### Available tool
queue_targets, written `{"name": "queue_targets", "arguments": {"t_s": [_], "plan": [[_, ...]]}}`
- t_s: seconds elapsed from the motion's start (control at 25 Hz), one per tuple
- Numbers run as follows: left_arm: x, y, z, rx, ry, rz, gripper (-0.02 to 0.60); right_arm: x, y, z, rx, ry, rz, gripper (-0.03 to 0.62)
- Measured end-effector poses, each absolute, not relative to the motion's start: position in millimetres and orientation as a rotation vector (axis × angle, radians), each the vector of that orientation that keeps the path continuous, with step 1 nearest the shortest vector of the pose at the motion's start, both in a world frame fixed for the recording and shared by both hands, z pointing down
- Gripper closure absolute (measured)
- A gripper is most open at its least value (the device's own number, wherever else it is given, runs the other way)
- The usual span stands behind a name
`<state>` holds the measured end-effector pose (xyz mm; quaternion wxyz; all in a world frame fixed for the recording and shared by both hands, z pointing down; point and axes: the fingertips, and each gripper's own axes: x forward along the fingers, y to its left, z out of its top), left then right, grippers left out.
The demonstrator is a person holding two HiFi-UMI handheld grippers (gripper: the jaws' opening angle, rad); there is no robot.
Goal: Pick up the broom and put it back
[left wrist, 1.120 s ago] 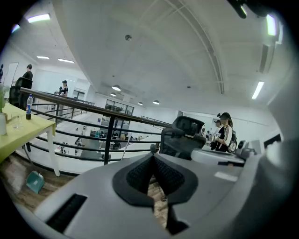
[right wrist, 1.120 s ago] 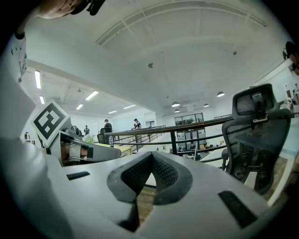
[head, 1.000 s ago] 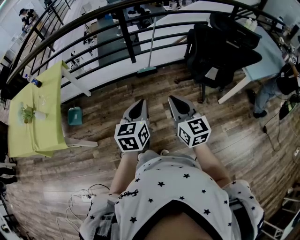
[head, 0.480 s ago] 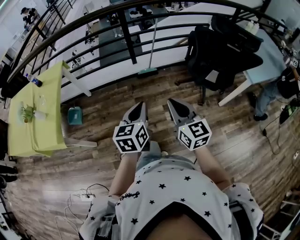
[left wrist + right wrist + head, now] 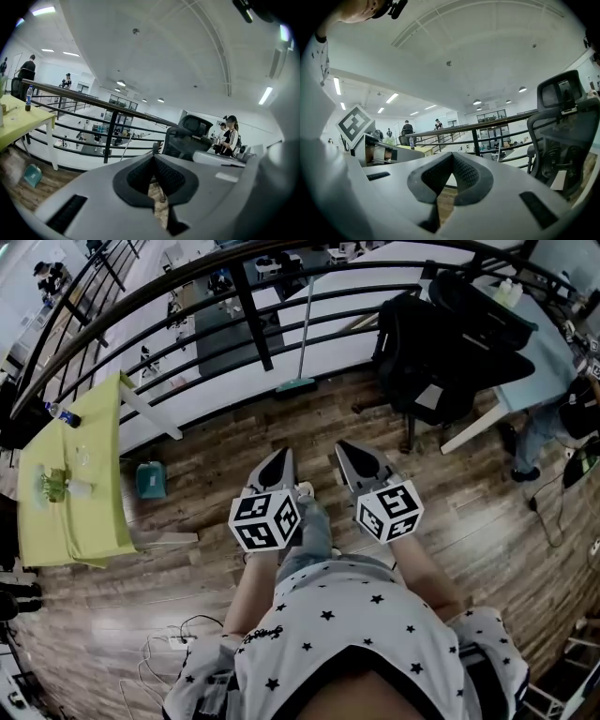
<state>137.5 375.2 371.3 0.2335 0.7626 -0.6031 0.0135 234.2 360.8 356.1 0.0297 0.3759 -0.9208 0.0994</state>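
Observation:
The broom (image 5: 302, 334) leans upright against the black railing (image 5: 187, 282) straight ahead, its green head (image 5: 295, 384) on the wood floor. Its pale handle (image 5: 125, 147) shows as a thin slanted line in the left gripper view. My left gripper (image 5: 278, 459) and right gripper (image 5: 353, 450) are held side by side in front of my body, pointing at the railing, well short of the broom. Both are shut with nothing in them: the fingertips meet in the left gripper view (image 5: 153, 157) and in the right gripper view (image 5: 451, 157). My knee and foot show between them.
A black office chair (image 5: 441, 343) stands right of the broom, beside a white desk (image 5: 525, 343). A yellow-green table (image 5: 66, 484) and a teal bin (image 5: 148, 478) are at the left. Cables (image 5: 159, 643) lie on the floor behind me. A person (image 5: 562, 413) sits at the far right.
I have stepped toward the railing: the floor, table and bin slid back in the head view, and my leg has come forward between the grippers. Both grippers stayed shut and side by side.

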Motion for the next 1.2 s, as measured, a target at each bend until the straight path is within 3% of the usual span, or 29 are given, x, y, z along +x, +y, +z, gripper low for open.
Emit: {"name": "queue_targets", "arguments": {"t_s": [1.2], "plan": [[40,92,384,2.164,-1.554,0.132,0.569,131,73,364,1.205,-2.736,0.33,0.6]]}}
